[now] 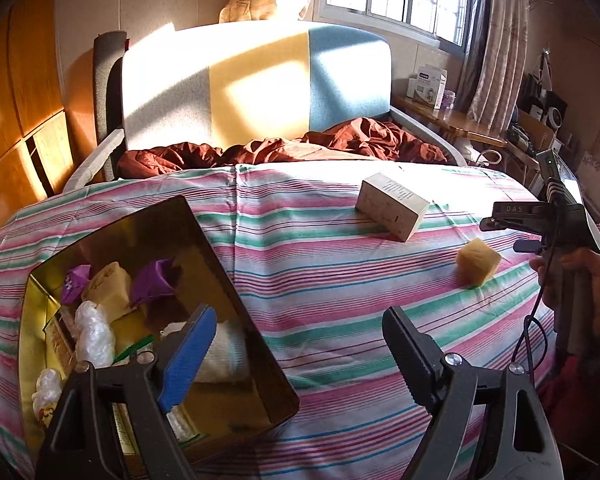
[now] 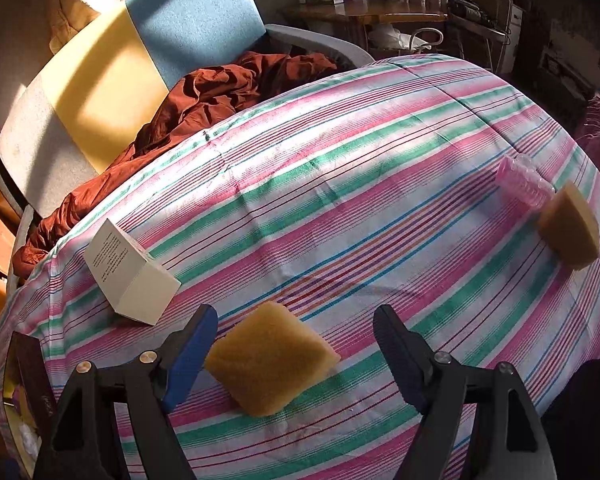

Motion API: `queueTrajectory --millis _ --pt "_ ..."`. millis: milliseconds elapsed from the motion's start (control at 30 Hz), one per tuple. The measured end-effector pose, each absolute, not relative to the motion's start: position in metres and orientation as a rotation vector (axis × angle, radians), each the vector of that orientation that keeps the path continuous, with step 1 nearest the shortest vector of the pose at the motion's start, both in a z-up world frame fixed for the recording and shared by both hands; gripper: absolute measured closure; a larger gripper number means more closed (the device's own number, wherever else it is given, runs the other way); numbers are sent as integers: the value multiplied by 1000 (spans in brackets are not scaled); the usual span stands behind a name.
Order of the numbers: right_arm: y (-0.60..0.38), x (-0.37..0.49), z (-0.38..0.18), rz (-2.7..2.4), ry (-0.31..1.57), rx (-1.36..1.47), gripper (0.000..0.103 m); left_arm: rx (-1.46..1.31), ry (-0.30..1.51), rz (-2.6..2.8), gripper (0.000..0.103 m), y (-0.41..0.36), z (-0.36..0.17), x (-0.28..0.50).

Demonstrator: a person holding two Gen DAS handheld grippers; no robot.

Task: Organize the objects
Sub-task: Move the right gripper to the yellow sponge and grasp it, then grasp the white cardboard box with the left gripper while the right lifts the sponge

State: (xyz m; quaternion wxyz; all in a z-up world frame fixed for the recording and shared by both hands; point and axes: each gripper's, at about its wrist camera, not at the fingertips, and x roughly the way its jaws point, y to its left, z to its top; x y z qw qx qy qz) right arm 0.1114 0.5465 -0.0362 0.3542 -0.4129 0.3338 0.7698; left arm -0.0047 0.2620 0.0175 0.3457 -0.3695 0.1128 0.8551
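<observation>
A gold tin box (image 1: pixel 256 344) lies open on the striped bedcover at the left, holding purple wrappers, a yellow sponge, clear plastic and a white roll. My left gripper (image 1: pixel 296 356) is open and empty, its left finger over the tin. A yellow sponge cube (image 1: pixel 478 266) lies on the cover; in the right wrist view the sponge (image 2: pixel 270 360) sits between the fingers of my open right gripper (image 2: pixel 294 354). A white carton (image 1: pixel 392 210) (image 2: pixel 130 280) lies beyond it. A second sponge (image 2: pixel 570 226) and a pink plastic bottle (image 2: pixel 522 182) lie at the far right.
The striped cover (image 2: pixel 340 168) spreads over the bed, with a rumpled brown sheet (image 1: pixel 284 148) and a padded headboard (image 1: pixel 256 84) behind. A wooden side table (image 1: pixel 448 118) with boxes stands at the right. The right gripper's body (image 1: pixel 556 216) shows at the right edge.
</observation>
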Motion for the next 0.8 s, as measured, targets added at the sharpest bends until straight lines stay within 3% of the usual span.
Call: queueTrajectory --millis 400,667,800 --pt "556 128 -37 1953 1037 -999 21 -1094 298 2061 13 371 1 -39" --pt "562 132 -38 1973 1123 -978 21 -1250 187 1992 0 460 -20 -88" --pt "562 135 -37 1974 1143 -964 21 -1345 133 2008 0 496 -37 -116"
